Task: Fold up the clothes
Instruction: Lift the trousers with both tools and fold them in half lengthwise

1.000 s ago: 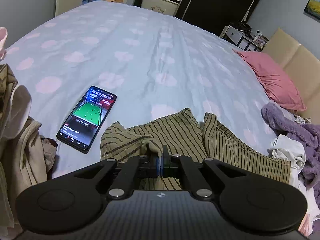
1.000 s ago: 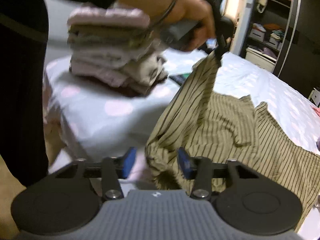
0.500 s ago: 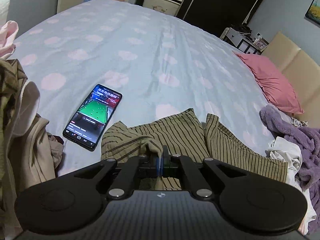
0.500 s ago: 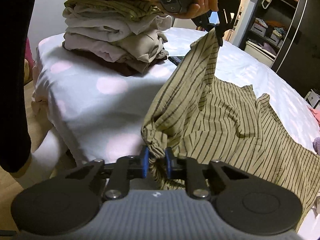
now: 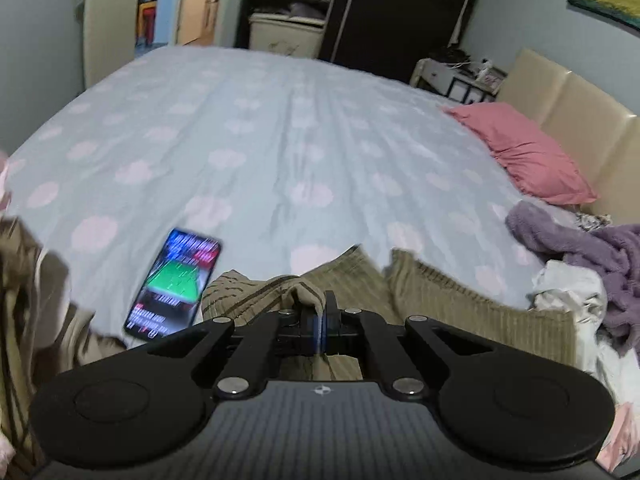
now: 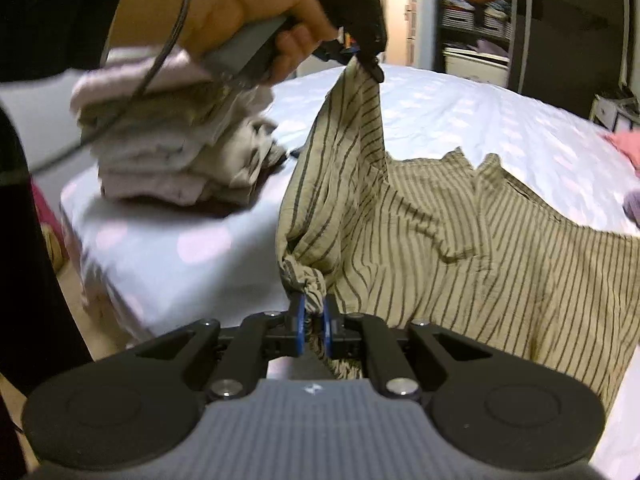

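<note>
In the right wrist view, the right gripper [image 6: 311, 316] sits at lower centre, its blue fingers [image 6: 301, 314] clamped on a bunched corner of the striped shirt [image 6: 460, 248]. The shirt rises from that corner to the upper centre of the frame, where the left gripper [image 6: 370, 66], held in a hand [image 6: 240, 12], pinches another corner; the rest drapes right across the bed [image 6: 460, 108]. A stack of folded clothes [image 6: 172, 140] rests on the bed at left.

In the left wrist view, the left gripper's fingers are closed together on a fold of shirt at lower centre. A phone [image 5: 174, 284] lies on the bed left of the shirt. A purple garment [image 5: 580, 248] lies at the right edge, a pink pillow [image 5: 524, 152] beyond it.
</note>
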Motion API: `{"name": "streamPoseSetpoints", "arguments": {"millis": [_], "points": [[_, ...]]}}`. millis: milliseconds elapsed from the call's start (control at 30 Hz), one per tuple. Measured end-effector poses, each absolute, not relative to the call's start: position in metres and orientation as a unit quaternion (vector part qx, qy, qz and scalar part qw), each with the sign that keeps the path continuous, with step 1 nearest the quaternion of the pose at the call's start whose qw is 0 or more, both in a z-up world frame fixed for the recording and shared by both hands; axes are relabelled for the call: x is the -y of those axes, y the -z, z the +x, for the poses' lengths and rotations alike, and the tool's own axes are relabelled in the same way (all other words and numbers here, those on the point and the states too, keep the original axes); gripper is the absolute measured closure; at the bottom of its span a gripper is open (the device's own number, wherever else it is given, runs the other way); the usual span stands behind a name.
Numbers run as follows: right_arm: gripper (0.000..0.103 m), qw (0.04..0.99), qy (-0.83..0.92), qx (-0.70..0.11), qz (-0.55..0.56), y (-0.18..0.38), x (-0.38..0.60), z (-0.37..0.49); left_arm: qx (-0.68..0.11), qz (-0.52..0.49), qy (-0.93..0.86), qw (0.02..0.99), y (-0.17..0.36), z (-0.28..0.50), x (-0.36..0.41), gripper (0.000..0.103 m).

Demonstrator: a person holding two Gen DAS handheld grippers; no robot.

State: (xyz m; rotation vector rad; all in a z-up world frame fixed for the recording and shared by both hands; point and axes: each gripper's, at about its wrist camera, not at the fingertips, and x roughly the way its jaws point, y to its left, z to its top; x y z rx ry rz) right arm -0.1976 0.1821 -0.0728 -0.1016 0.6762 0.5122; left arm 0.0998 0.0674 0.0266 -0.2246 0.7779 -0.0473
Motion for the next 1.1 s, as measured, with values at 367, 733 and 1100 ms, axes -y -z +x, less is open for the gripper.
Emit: {"name": "streamPoseSetpoints", "arguments": {"millis": [367,733,1100], "points": [[0.093,0.912,-0.207,-0.332,0.122,0.049,-0.106,-0.188,-0.376,-0.036,0.109,0.919,-0.063,0.145,0.033,0.103],[0.093,0.865,-0.131,-0.332,0.353,0.070,-0.007,-0.190,-0.407,0.052,0.182,0.893,-0.036,0.189,0.182,0.103],[0.093,0.822,-0.048,-0.341,0.454,0.114,0.046,-0.212,-0.444,0.109,0.242,0.856,0.025,0.195,0.306,0.103]]}}
